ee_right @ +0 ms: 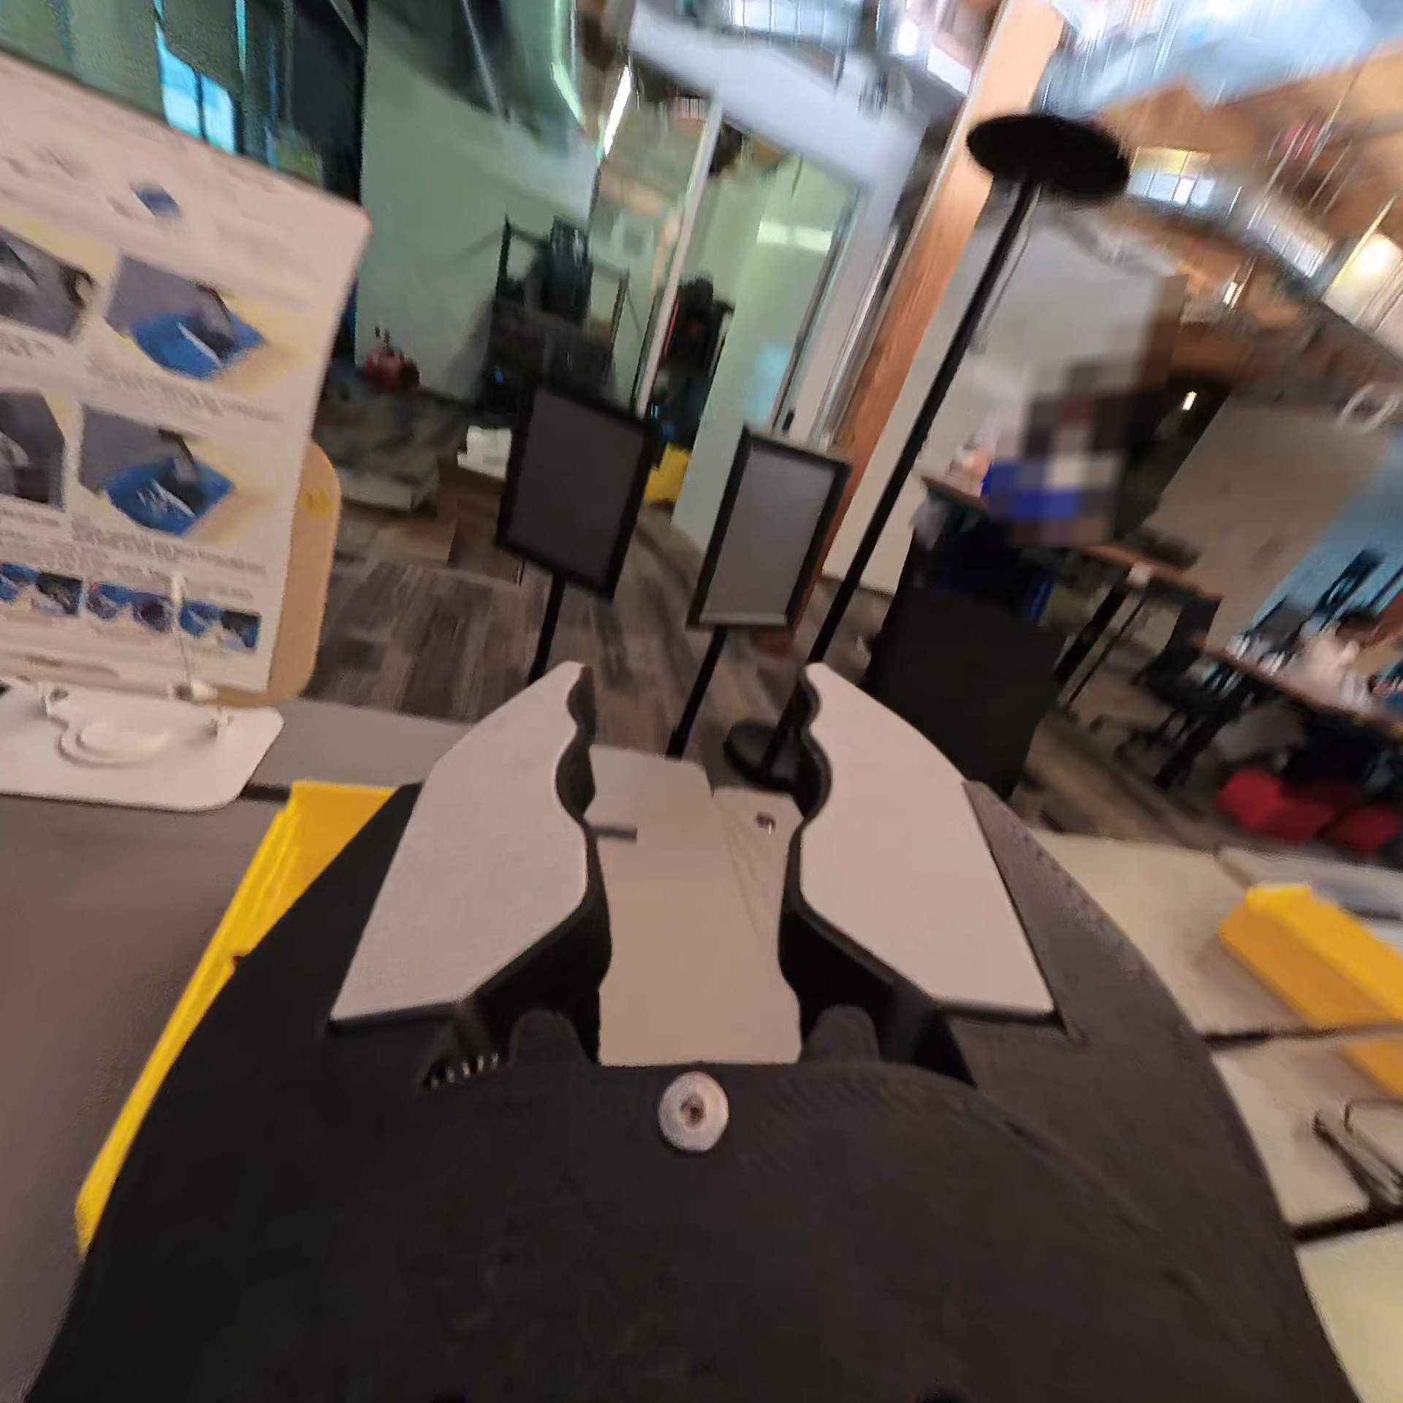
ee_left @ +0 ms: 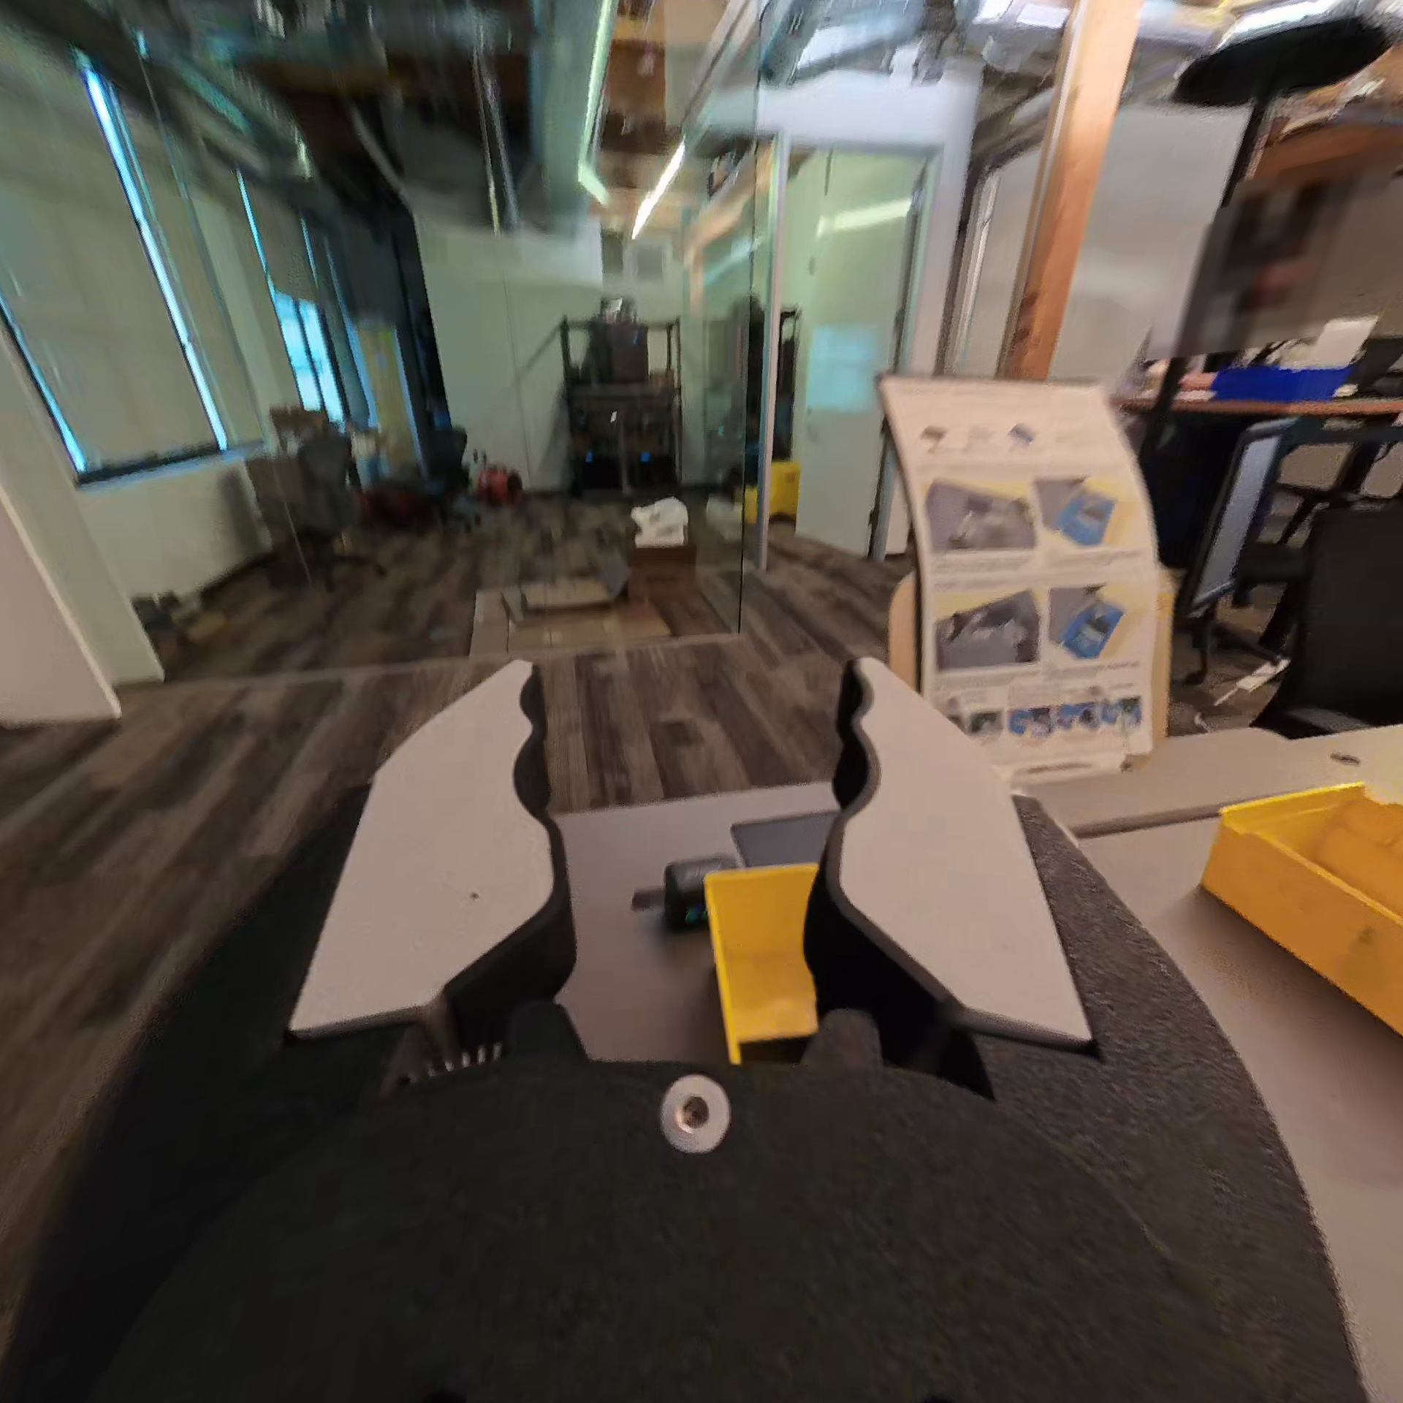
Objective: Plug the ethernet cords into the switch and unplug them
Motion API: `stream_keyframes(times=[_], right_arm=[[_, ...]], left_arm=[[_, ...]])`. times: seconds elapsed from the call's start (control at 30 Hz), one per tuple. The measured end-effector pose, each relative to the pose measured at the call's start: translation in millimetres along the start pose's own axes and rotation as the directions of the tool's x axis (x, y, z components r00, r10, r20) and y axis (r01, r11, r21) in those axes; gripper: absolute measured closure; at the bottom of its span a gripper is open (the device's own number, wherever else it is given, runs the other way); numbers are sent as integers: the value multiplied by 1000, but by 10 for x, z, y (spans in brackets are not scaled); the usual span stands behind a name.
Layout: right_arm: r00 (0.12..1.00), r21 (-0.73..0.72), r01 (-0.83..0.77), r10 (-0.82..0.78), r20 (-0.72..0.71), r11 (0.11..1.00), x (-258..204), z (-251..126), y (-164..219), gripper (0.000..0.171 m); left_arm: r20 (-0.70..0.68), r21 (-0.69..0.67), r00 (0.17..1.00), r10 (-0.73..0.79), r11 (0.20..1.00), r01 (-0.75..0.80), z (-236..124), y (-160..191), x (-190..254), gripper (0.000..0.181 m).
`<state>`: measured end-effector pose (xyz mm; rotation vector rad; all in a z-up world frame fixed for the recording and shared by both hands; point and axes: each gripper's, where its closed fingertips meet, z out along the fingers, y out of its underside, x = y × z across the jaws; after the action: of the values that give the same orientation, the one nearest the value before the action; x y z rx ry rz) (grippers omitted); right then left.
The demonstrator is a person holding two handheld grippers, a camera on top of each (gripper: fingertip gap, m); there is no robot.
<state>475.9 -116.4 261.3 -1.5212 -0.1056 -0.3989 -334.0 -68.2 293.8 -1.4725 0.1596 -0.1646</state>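
My left gripper (ee_left: 691,676) is open and empty, held above the near end of a grey table (ee_left: 638,979). Between its fingers lies a small black device (ee_left: 687,892) with faint teal lights; blur hides whether it is the switch. My right gripper (ee_right: 695,676) is open and empty above a light grey table (ee_right: 683,911). No ethernet cord shows in either view. Both views are blurred.
A yellow bin (ee_left: 759,956) stands beside the black device, with a dark flat slab (ee_left: 782,835) behind it. Another yellow bin (ee_left: 1321,896) is at the right. An instruction sheet on a stand (ee_right: 152,379) is at the left. More yellow bins (ee_right: 304,835) (ee_right: 1306,964) flank the right gripper.
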Motion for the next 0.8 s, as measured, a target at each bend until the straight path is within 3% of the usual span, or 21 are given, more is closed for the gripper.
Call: stream_keyframes(times=[0.07,0.17,0.3,0.43,0.5,0.63,0.8], right_arm=[[999,90,45,-46,13,995,-199,-99,-410,104],[993,222,90,-104,53,971,-597,-233,-952,97],[990,363,77,-114,80,928,-1067,-332,-1509,82],[988,416,30,-90,125,909,-1507,-364,-1911,64],[987,438,13,-82,139,899,-1710,-395,-2108,60],[990,496,-33,-40,137,868,-2001,-444,-2479,58],[989,498,-105,37,145,861,-2247,-305,-2582,56]], left_arm=[[-62,-4,998,21,1000,-22,35,-143,358,95],[-167,-61,985,40,997,-50,126,-230,983,84],[-234,10,962,142,990,-143,228,-490,1788,76],[-177,95,955,238,970,-224,450,-697,2384,62],[-162,118,959,231,970,-214,571,-793,2643,48],[-156,151,970,188,975,-164,789,-932,3080,41],[-117,62,981,156,987,-150,1126,-680,3345,37]])
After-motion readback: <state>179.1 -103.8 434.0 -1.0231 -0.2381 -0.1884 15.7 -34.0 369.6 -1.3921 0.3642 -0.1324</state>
